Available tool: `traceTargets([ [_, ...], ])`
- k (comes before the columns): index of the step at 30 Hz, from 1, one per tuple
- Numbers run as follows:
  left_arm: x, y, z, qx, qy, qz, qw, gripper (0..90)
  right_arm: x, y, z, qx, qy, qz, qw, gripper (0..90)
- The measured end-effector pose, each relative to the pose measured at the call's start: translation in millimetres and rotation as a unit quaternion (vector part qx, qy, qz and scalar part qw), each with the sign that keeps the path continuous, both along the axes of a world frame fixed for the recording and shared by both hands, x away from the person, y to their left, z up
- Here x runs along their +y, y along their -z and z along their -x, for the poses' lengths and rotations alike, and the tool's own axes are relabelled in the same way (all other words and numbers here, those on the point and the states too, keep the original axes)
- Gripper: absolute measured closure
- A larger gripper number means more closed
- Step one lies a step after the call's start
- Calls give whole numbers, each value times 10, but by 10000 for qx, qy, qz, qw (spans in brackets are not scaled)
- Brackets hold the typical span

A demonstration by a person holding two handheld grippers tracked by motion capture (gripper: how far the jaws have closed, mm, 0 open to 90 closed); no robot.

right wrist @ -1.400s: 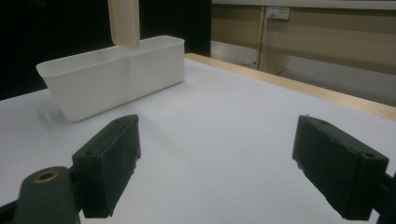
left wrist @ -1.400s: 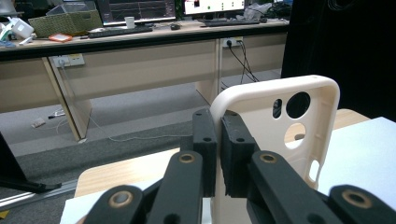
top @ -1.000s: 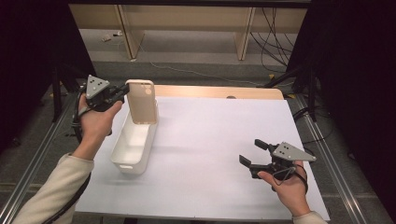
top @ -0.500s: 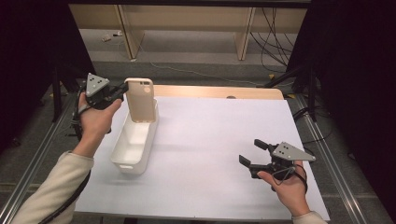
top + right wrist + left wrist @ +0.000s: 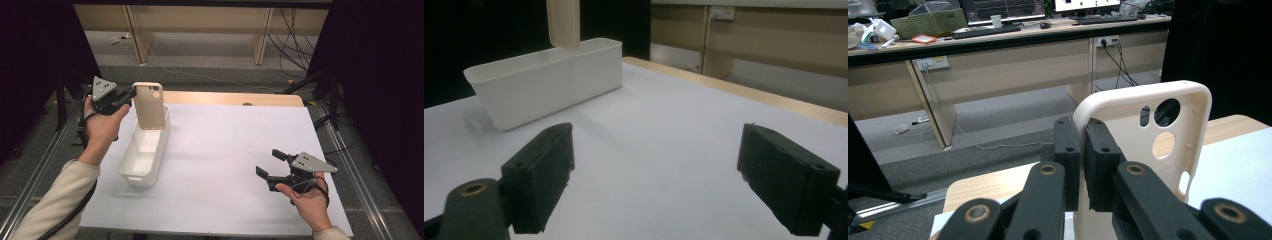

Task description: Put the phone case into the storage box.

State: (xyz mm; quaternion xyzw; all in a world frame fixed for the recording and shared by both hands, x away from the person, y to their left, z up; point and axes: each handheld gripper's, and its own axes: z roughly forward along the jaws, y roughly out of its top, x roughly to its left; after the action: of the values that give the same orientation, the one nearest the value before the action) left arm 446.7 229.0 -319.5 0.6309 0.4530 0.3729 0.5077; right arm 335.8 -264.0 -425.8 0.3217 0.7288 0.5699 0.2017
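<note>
Now left gripper (image 5: 131, 93) jaws pinch phone case (image 5: 150, 105) edge.

One phone case (image 5: 150, 106), cream-coloured, is counted, and one white bin (image 5: 145, 150) on the table. Two grippers are counted: a left gripper (image 5: 131, 93) and a right gripper (image 5: 270, 165). One white sheet (image 5: 230, 150) is seen spread over one wooden table (image 5: 225, 98). Three round cut-outs and one slot are counted in the case in the left gripper view.
</note>
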Motion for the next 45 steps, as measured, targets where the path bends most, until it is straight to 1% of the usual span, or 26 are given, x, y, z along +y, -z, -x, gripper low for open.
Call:
traceTargets([
  [33, 33, 7, -96, -43, -66, -103, 9999, 852, 2, 3, 2, -1, -9, -17, 10000, 164],
  [45, 41, 8, -140, -46, -97, -104, 9999, 852, 1, 3, 4, -3, -7, -21, 10000, 164],
])
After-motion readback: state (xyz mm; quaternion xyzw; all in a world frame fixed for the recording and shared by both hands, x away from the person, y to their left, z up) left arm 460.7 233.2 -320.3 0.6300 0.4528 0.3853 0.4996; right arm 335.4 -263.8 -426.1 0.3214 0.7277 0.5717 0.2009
